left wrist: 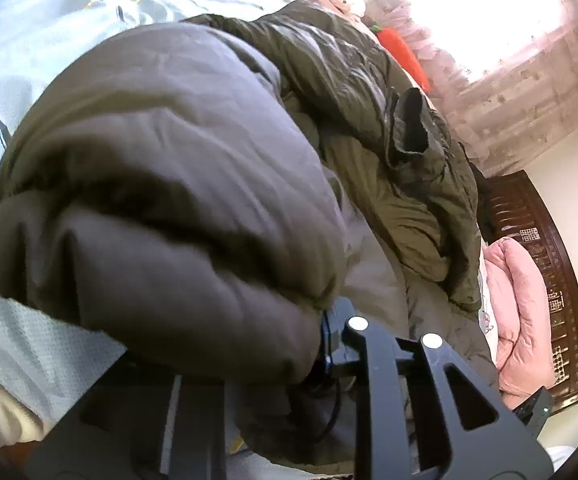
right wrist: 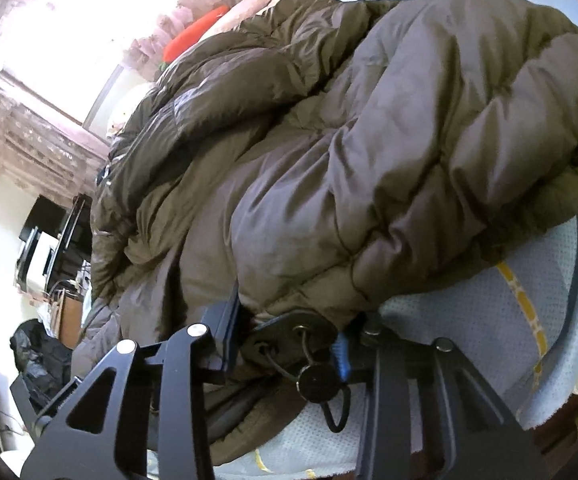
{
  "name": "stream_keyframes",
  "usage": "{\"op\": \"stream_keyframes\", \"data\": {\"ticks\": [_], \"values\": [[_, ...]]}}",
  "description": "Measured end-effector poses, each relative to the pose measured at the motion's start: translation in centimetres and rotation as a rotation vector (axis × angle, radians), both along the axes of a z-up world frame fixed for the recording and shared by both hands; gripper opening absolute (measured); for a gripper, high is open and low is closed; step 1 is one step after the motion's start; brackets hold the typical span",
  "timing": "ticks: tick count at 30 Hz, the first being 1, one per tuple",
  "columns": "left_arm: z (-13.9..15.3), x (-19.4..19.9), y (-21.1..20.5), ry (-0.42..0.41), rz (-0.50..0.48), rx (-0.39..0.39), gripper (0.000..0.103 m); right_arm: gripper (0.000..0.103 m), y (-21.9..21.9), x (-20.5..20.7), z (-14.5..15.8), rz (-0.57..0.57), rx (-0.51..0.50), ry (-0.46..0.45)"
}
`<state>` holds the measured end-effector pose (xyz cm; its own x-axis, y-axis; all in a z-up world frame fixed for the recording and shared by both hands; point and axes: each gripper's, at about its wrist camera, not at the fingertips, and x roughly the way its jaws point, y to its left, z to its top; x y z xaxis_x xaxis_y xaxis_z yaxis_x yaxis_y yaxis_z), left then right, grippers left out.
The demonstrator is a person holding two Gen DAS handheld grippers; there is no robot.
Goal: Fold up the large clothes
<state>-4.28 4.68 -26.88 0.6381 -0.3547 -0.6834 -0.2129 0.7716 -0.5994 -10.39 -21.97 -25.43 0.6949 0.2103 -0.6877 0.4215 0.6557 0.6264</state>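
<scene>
A large olive-brown padded jacket (left wrist: 177,168) lies bunched on the bed and fills both views (right wrist: 329,152). My left gripper (left wrist: 329,344) is shut on the jacket's thick lower edge, which bulges over and hides the left finger. My right gripper (right wrist: 289,340) is shut on the jacket's hem, where a black drawcord with a round toggle (right wrist: 317,384) hangs between the fingers.
The bed has a pale blue sheet (left wrist: 49,32) with yellow and dark lines (right wrist: 521,288). A pink quilt (left wrist: 521,300) and dark wooden headboard (left wrist: 545,264) lie right. An orange cushion (left wrist: 405,56) sits near the curtained window (right wrist: 41,64). Cluttered furniture (right wrist: 53,240) stands left.
</scene>
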Motion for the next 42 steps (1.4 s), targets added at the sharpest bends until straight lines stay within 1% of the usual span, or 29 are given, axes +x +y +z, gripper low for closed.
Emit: {"op": "stream_keyframes", "data": {"ticks": [3, 4, 5, 6, 7, 9, 11, 13, 15, 18, 19, 22, 25, 27, 28, 29, 30, 32, 33, 34, 36, 37, 38, 39, 40, 41, 42], "values": [[0.1, 0.1, 0.6, 0.000, 0.028, -0.087, 0.017, 0.037, 0.0, -0.2, 0.7, -0.002, -0.013, -0.004], [0.4, 0.1, 1.0, -0.006, 0.034, -0.120, 0.016, 0.037, -0.1, -0.4, 1.3, -0.005, -0.014, -0.014], [1.2, 0.1, 1.2, -0.022, 0.034, -0.133, 0.016, 0.036, -0.2, -0.5, 1.7, -0.010, -0.008, -0.028], [2.0, 0.1, 1.1, -0.041, 0.026, -0.124, 0.016, 0.026, -0.4, -0.7, 2.6, -0.021, -0.004, -0.051], [3.4, 0.3, 0.8, -0.075, 0.010, -0.092, 0.015, 0.024, -0.7, -0.8, 3.4, -0.023, -0.003, -0.064], [5.6, 0.5, 0.1, -0.131, -0.025, -0.035, 0.015, 0.023, -1.1, -0.4, 5.3, -0.021, -0.017, -0.113], [8.0, 1.1, -0.8, -0.190, -0.061, 0.008, 0.015, 0.023, -1.2, 0.3, 6.6, -0.009, -0.056, -0.133], [9.1, 1.6, -1.0, -0.213, -0.073, 0.007, 0.015, 0.023, -0.9, 1.3, 7.5, 0.005, -0.083, -0.147], [9.8, 3.0, -0.9, -0.216, -0.063, -0.006, 0.015, 0.023, -1.0, 2.1, 7.8, 0.005, -0.091, -0.150], [10.8, 5.2, -0.6, -0.220, -0.034, -0.048, 0.015, 0.023, -1.6, 3.8, 8.6, -0.019, -0.058, -0.158], [11.5, 6.3, -0.7, -0.229, -0.024, -0.062, 0.015, 0.023, -1.8, 4.7, 9.3, -0.021, -0.067, -0.171], [13.4, 9.4, -1.7, -0.268, -0.004, -0.070, 0.015, 0.023, -2.3, 7.9, 11.5, -0.047, -0.097, -0.209], [15.3, 12.8, -2.7, -0.315, -0.011, -0.094, 0.015, 0.023, -3.1, 11.8, 13.6, -0.088, -0.095, -0.257], [16.7, 15.9, -3.7, -0.349, -0.037, -0.059, 0.015, 0.023, -3.4, 15.2, 14.7, -0.072, -0.152, -0.267], [17.3, 18.0, -4.4, -0.363, -0.054, -0.021, 0.015, 0.023, -3.5, 16.9, 15.1, -0.061, -0.184, -0.265], [17.6, 19.5, -4.7, -0.365, -0.063, -0.005, 0.015, 0.023, -3.8, 19.3, 15.3, -0.046, -0.209, -0.255], [17.6, 21.4, -5.0, -0.361, -0.071, -0.009, 0.015, 0.023, -4.2, 21.0, 15.2, -0.041, -0.204, -0.244], [17.2, 25.3, -5.2, -0.336, -0.081, -0.042, 0.015, 0.023, -5.1, 24.4, 14.6, -0.041, -0.158, -0.220], [16.7, 27.3, -5.5, -0.322, -0.084, -0.034, 0.015, 0.024, -5.6, 26.5, 14.0, -0.035, -0.138, -0.201], [16.3, 28.7, -5.8, -0.311, -0.088, -0.015, 0.016, 0.025, -5.9, 28.7, 13.3, -0.023, -0.142, -0.176], [14.0, 32.7, -6.7, -0.258, -0.089, 0.070, 0.017, 0.027, -6.0, 32.1, 12.0, -0.005, -0.179, -0.130], [12.3, 34.5, -6.9, -0.219, -0.084, 0.100, 0.017, 0.029, -5.9, 34.0, 11.0, 0.003, -0.202, -0.101], [10.8, 35.6, -6.9, -0.192, -0.081, 0.110, 0.019, 0.029, -5.8, 35.2, 10.5, 0.008, -0.217, -0.090], [9.0, 36.6, -6.8, -0.178, -0.078, 0.100, 0.019, 0.031, -5.7, 36.9, 9.7, 0.021, -0.239, -0.090], [7.5, 37.2, -6.4, -0.198, -0.074, 0.066, 0.019, 0.032, -5.4, 37.8, 9.3, 0.029, -0.261, -0.095], [6.2, 37.4, -6.1, -0.234, -0.069, 0.047, 0.019, 0.034, -4.9, 39.1, 9.1, 0.045, -0.305, -0.105], [5.6, 37.4, -6.0, -0.253, -0.064, 0.056, 0.019, 0.037, -4.4, 40.1, 8.9, 0.066, -0.344, -0.106]]}}
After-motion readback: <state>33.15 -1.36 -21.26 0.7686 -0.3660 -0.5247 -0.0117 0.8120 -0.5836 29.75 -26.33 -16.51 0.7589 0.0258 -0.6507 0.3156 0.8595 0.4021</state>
